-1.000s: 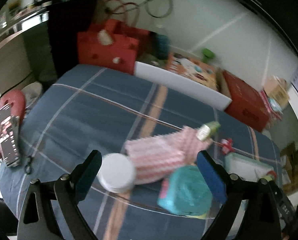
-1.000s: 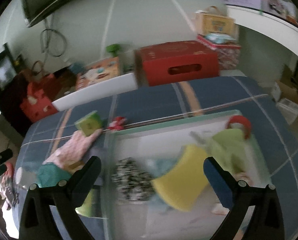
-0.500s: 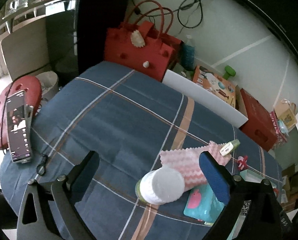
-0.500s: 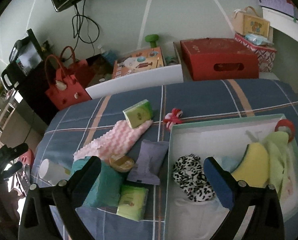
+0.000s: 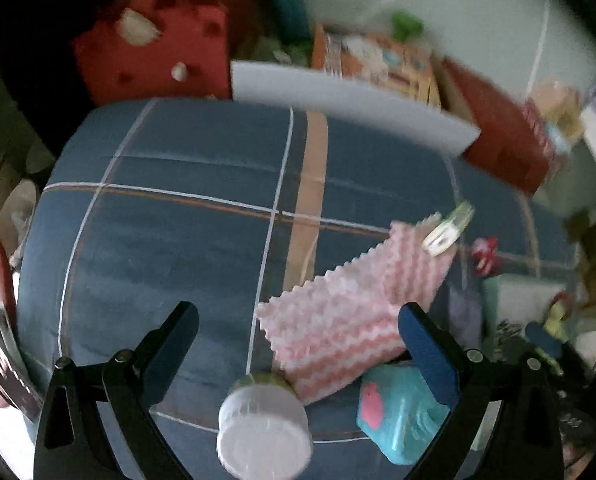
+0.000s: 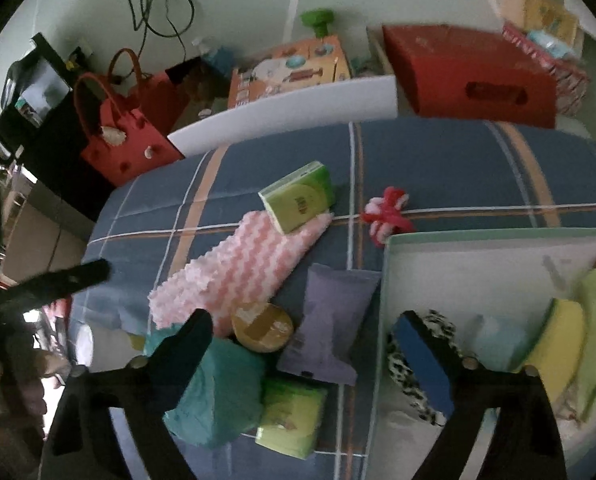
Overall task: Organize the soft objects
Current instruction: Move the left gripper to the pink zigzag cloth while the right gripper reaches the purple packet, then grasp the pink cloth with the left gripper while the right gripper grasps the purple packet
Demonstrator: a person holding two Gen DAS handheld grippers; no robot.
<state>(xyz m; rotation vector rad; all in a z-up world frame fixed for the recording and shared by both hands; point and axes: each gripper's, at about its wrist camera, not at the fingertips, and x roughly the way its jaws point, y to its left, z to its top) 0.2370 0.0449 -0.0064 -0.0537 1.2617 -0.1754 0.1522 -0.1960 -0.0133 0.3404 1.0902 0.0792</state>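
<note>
Plaid blue bedspread, pink wavy cloth, pale tray beside it

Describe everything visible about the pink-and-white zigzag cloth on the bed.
The pink-and-white zigzag cloth is a soft, fleecy-looking rectangle with wavy pink and white stripes and pinked, sawtooth edges. It lies flat and unfolded, running diagonally on the blue plaid bedcover. A green tissue pack rests on its far corner; its near end touches a round brown tin and meets the teal bundle. Neither gripper touches it.
</note>
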